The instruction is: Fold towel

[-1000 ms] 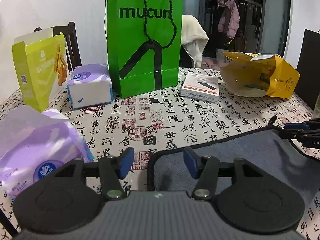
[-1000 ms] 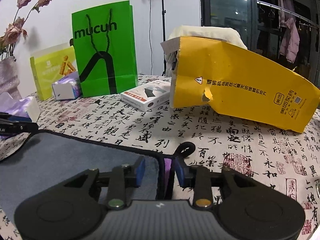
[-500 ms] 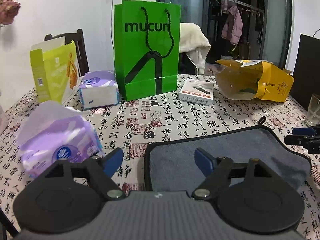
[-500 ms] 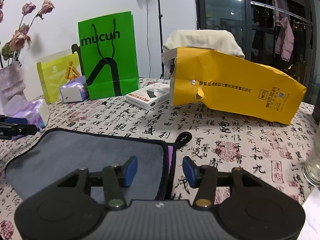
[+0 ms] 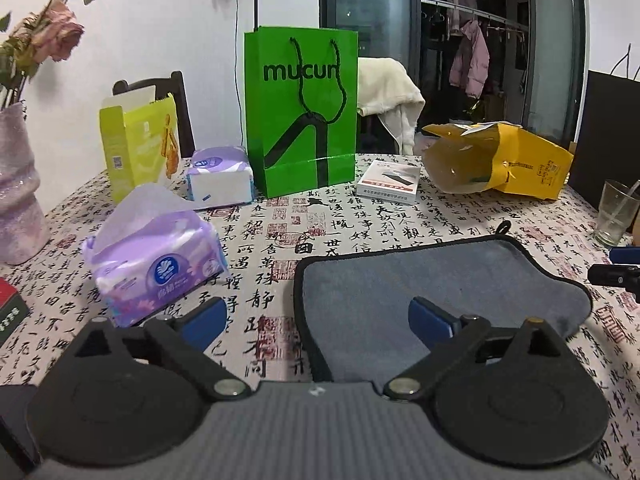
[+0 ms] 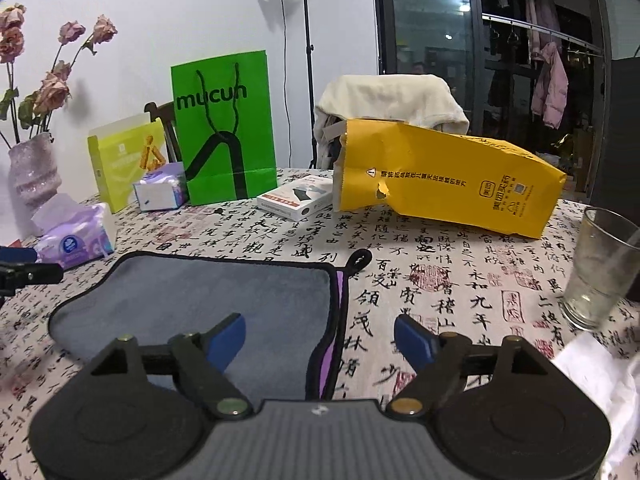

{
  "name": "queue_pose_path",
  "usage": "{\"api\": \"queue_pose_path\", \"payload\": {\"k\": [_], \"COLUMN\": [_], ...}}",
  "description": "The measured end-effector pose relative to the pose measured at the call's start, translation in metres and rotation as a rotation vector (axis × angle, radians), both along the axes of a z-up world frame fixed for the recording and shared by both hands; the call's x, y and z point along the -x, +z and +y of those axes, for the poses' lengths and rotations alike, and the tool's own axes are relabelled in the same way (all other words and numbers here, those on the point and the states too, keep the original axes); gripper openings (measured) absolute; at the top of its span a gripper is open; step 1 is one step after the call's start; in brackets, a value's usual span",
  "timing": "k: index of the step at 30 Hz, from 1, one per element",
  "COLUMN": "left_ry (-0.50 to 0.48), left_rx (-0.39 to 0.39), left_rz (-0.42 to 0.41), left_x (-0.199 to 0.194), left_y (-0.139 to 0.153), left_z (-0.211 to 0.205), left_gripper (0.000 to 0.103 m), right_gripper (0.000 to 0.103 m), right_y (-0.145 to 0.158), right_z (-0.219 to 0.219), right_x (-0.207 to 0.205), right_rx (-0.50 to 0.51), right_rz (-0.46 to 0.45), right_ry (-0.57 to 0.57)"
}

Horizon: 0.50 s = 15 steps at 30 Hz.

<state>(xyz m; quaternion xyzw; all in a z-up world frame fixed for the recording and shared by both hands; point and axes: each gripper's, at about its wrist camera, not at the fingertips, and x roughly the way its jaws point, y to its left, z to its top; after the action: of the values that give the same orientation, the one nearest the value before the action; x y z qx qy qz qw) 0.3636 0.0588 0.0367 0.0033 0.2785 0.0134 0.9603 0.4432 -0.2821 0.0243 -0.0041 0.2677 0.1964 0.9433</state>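
A grey towel with a black hem lies folded on the patterned tablecloth; it also shows in the right wrist view, where a purple underside peeks out at its right edge. My left gripper is open and empty, raised above the towel's left edge. My right gripper is open and empty above the towel's right edge. Each gripper's tip shows at the edge of the other's view.
A green paper bag, a yellow paper bag, a white box, tissue packs, a yellow-green carton and a vase stand around. A drinking glass stands at the right.
Both grippers have opened wide, let go of the towel's corners and pulled back and up. The towel now lies flat on the table.
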Motion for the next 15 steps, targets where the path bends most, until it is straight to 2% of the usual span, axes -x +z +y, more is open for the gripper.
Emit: {"api": "queue_pose_path", "payload": {"k": [15], "left_ry": [0.011], "left_rx": [-0.02], "left_rz": [-0.052], "left_x": [0.069], "left_y": [0.004], "left_z": [-0.001], "left_gripper": [0.103], "right_gripper": [0.085], "right_y": [0.008], "right_z": [-0.007], "right_x": [0.063], "right_rx": [-0.015], "right_rz": [-0.033], "right_ry": [-0.008]}}
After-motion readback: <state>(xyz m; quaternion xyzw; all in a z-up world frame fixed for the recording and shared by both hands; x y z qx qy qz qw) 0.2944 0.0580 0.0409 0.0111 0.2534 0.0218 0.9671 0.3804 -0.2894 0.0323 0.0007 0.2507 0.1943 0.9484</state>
